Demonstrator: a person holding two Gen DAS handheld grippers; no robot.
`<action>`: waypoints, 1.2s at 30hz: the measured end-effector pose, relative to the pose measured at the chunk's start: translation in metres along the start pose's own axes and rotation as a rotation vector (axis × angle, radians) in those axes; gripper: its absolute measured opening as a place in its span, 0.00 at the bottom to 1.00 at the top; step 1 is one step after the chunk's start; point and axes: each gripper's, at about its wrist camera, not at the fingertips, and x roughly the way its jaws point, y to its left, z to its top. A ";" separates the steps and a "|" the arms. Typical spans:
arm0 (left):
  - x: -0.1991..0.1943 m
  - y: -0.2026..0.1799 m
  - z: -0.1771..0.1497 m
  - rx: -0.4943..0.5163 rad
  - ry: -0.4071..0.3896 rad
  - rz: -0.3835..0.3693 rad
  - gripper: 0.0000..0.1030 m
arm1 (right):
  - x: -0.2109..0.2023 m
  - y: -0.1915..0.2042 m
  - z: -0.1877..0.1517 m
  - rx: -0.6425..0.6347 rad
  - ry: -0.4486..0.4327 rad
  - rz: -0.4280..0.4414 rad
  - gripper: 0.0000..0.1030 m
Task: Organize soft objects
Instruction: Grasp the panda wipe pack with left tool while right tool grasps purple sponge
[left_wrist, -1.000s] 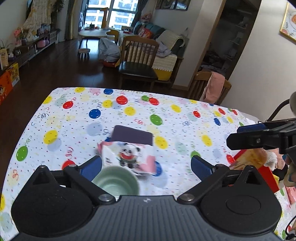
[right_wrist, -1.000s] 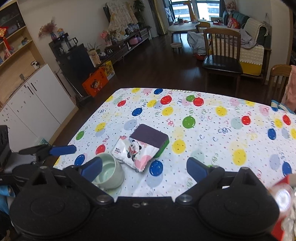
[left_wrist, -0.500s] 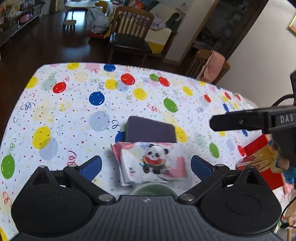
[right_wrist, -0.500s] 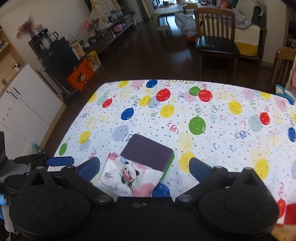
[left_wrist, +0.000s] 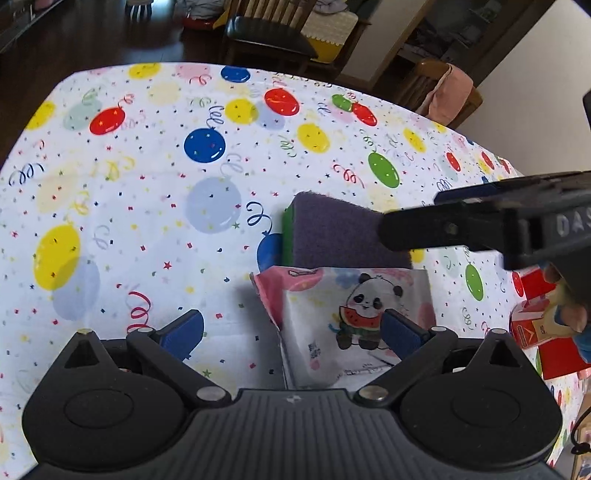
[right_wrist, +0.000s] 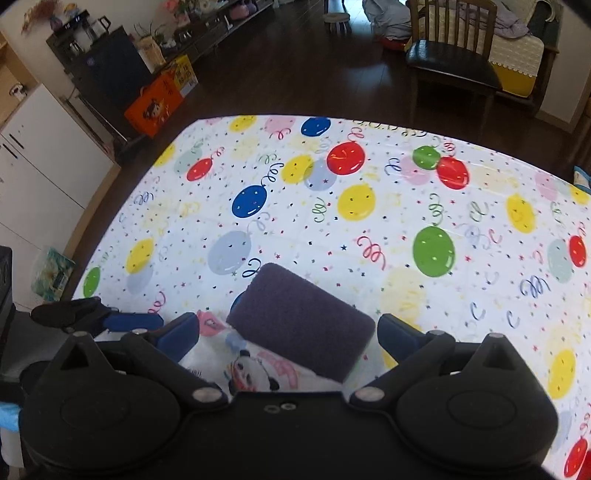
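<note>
Balloon tablecloth (left_wrist: 155, 206); right tool (right_wrist: 284, 332) hides sponge (left_wrist: 332, 236) corner.

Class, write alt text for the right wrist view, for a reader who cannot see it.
The open right gripper hovers low over a purple sponge that overlaps a panda tissue pack on a balloon-print tablecloth. The left gripper reaches in from the left edge. Beyond the table are a dark floor, a wooden chair and cabinets.
</note>
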 end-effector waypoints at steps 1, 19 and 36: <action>0.003 0.002 0.000 -0.006 0.002 -0.005 0.99 | 0.005 0.000 0.003 0.001 0.004 -0.004 1.00; 0.021 0.001 -0.002 0.005 0.006 -0.059 0.48 | 0.063 0.019 0.012 -0.100 0.065 -0.061 1.00; -0.005 0.026 -0.021 -0.033 -0.087 -0.022 0.21 | 0.077 0.016 0.013 -0.110 0.092 -0.081 1.00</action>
